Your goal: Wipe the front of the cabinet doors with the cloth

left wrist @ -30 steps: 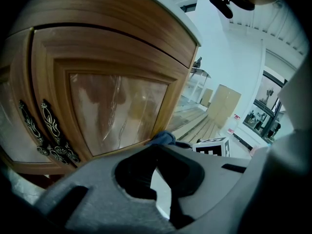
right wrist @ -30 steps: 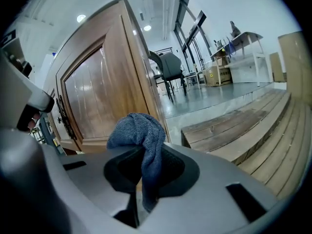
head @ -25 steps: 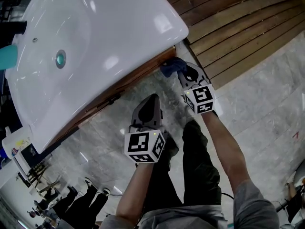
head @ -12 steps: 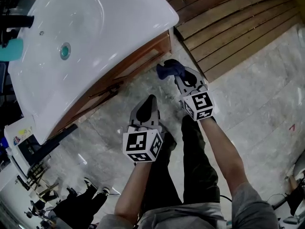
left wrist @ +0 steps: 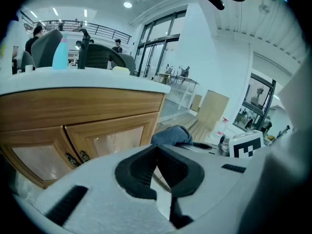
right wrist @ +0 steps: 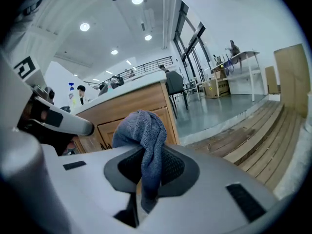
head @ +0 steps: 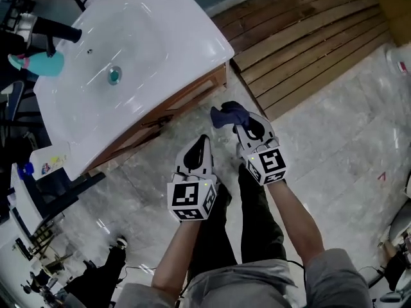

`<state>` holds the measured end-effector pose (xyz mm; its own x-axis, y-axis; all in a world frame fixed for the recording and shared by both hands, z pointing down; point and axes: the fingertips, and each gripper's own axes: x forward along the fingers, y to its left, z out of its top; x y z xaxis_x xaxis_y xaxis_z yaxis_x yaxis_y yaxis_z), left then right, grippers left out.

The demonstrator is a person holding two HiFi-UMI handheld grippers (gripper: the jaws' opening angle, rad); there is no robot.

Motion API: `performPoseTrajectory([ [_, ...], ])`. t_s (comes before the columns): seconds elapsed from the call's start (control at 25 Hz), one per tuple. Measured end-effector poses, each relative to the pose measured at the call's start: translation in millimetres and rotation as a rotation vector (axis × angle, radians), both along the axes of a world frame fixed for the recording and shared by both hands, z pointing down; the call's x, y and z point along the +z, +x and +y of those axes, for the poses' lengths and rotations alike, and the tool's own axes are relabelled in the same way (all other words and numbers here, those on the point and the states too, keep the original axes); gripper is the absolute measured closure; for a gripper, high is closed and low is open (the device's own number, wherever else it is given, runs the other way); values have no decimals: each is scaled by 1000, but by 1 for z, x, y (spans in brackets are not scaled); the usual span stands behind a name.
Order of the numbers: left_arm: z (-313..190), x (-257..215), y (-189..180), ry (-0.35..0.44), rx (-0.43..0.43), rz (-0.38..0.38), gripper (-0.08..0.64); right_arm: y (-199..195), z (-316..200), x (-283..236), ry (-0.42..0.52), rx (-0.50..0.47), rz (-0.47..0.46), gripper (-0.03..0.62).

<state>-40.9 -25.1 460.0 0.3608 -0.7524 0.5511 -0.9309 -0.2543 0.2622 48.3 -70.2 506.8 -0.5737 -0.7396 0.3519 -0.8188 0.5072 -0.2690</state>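
White sink (head: 160, 37) w/ teal bottle (head: 42, 63); wood decking (head: 308, 37) at right

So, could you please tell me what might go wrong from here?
The dark blue terry cloth is pinched by only a narrow fold in the right tongs, so it may pull free when rubbed. The bare tong edges beside the bunch could also scrape the wooden cabinet doors.

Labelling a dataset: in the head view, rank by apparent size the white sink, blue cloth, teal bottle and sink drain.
1. white sink, far the largest.
2. teal bottle and blue cloth look about alike; not ranked.
3. sink drain, smallest.
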Motion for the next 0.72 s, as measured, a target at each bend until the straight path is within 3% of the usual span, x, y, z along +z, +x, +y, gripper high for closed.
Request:
performPoseTrajectory([
  [0.72, 27, -160, -1, 104, -17, 12, 552, -5, 37, -189, 83, -27, -51, 545],
])
